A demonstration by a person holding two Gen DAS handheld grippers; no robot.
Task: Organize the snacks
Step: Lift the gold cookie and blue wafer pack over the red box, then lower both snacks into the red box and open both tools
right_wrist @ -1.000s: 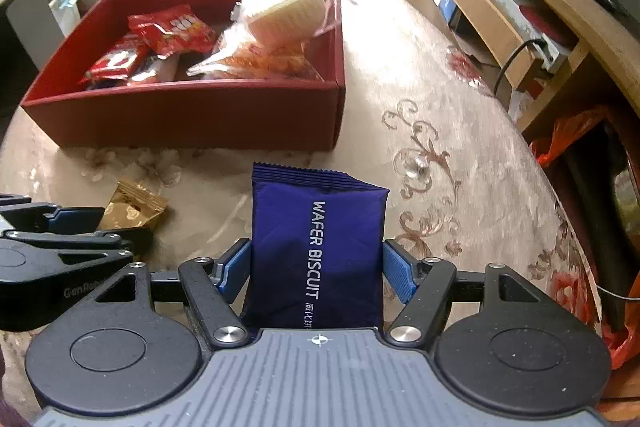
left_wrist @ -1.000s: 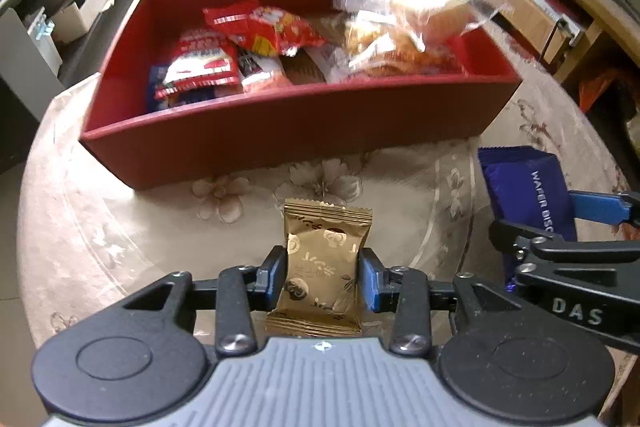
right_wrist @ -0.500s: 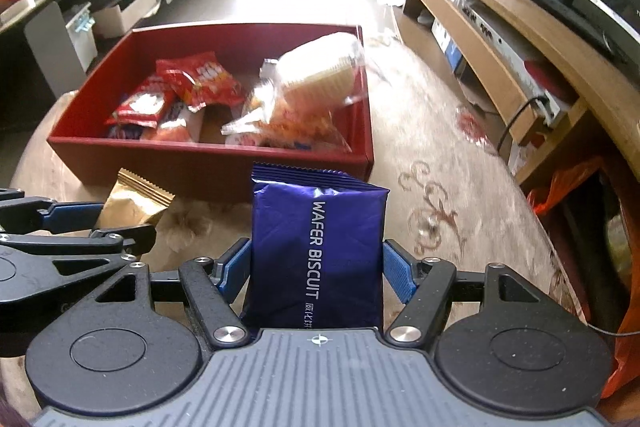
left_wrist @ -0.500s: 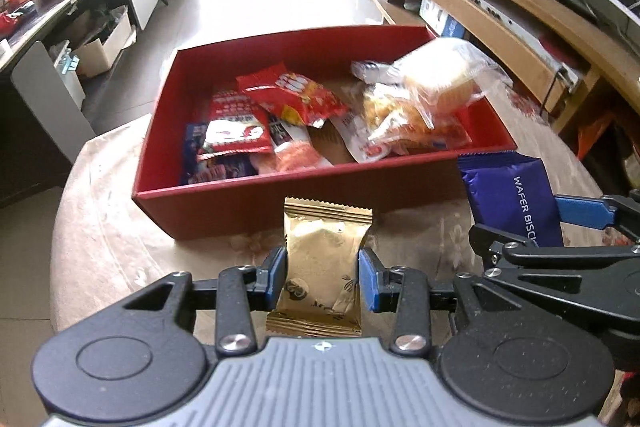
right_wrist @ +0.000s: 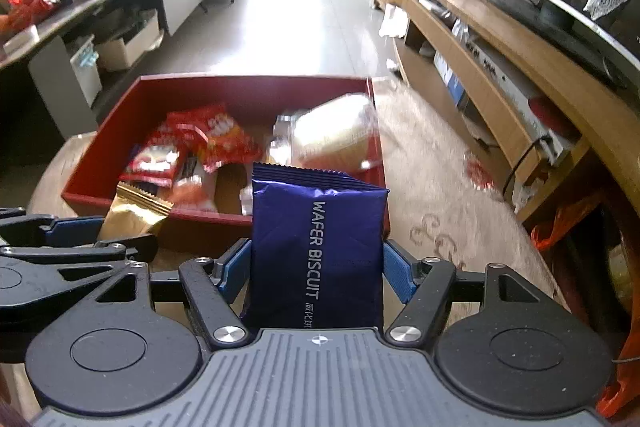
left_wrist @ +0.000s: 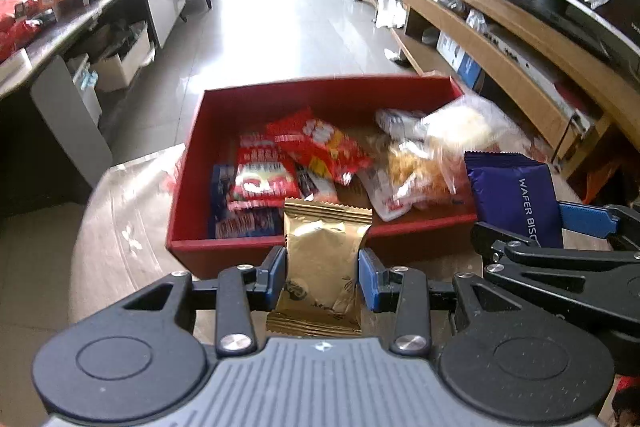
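My left gripper (left_wrist: 322,273) is shut on a small gold snack packet (left_wrist: 322,259), held upright above the table in front of the red box (left_wrist: 224,249). To its right, my right gripper (right_wrist: 316,269) is shut on a blue wafer biscuit pack (right_wrist: 316,247), which also shows in the left wrist view (left_wrist: 514,199). The red box (right_wrist: 92,201) holds several snacks: red packets (left_wrist: 312,143), a clear bag with a pale cake (left_wrist: 460,125) and an orange-filled bag (left_wrist: 416,175). The gold snack packet (right_wrist: 128,213) shows at the left of the right wrist view.
The box stands on a round table with a beige floral cloth (right_wrist: 432,211). A long wooden TV bench (right_wrist: 500,67) runs along the right. A dark counter (left_wrist: 60,39) with boxes lies at the left, with tiled floor (left_wrist: 280,27) beyond.
Both grippers have risen with their packets still held and tilted up, so the box now sits lower and farther in view and more of the room shows.
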